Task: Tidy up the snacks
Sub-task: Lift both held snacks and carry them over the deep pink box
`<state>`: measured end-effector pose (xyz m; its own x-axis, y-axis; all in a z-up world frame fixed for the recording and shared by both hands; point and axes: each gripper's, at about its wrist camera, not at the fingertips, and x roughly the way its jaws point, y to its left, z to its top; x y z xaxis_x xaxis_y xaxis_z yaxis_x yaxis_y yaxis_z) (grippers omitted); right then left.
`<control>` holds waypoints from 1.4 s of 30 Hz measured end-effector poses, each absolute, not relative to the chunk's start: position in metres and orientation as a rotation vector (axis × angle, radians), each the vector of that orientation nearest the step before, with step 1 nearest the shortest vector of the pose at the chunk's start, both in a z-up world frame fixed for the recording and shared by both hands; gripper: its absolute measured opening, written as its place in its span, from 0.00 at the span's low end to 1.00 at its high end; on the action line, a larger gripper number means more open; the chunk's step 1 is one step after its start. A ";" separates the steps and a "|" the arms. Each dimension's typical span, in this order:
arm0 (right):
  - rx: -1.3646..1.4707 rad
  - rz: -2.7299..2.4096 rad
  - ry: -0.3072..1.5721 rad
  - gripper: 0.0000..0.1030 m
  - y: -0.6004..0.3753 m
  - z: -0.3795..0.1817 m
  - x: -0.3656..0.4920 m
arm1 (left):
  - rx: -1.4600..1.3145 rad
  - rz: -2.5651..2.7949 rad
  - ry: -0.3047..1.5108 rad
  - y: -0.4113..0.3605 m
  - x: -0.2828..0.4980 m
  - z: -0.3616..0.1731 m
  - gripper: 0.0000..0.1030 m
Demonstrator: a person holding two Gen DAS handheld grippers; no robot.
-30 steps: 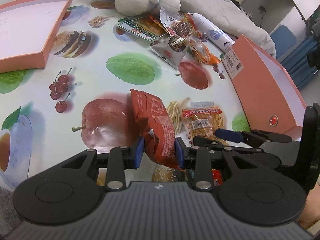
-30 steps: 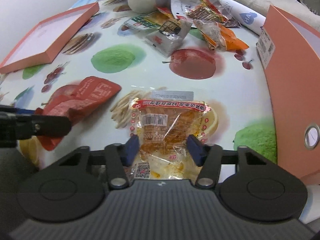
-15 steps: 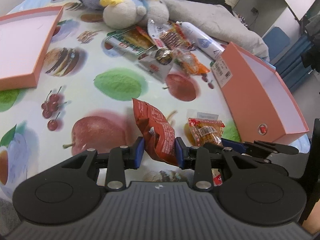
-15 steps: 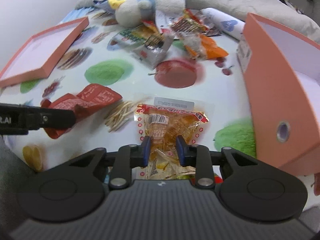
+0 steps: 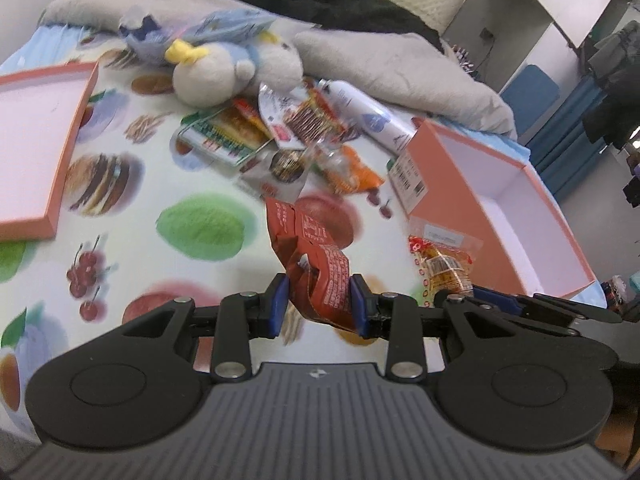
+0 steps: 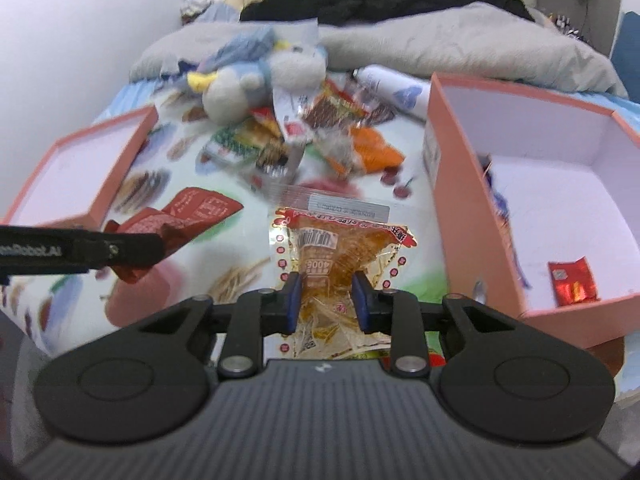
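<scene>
Both packets are off the fruit-print tabletop (image 5: 120,208). My left hand-held gripper (image 5: 318,304) is clamped on the crumpled red snack bag (image 5: 316,264); my right hand-held gripper (image 6: 326,300), jaws just closed, pinches the clear orange snack packet (image 6: 340,248) by its lower edge. Risk: slick film slipping, or the dangling packet catching the wall of the pink box (image 6: 460,216). Both point steeply downward.

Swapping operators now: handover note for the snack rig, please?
Left gripper: shut on the red snack packet, lifted off the table.
Right gripper: shut on the clear orange snack packet, also lifted.
Open pink box on the right holds one small red packet.
Left to do: drop both packets in, then clear the snack pile by the plush toy.
</scene>
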<state>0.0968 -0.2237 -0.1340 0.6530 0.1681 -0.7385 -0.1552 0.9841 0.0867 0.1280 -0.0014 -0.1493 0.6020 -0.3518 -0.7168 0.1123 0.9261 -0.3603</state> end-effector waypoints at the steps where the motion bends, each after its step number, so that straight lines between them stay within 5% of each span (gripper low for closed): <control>1: 0.021 0.182 0.828 0.29 -0.226 -0.129 0.097 | -0.294 -0.278 0.884 -0.003 0.129 -0.146 0.37; 28: 0.069 0.037 0.551 0.30 -0.309 -0.016 0.097 | -0.293 -0.497 0.688 -0.089 0.163 -0.021 0.37; 42: 0.097 -0.018 0.557 0.30 -0.358 -0.027 0.113 | -0.225 -0.563 0.734 -0.161 0.202 -0.028 0.37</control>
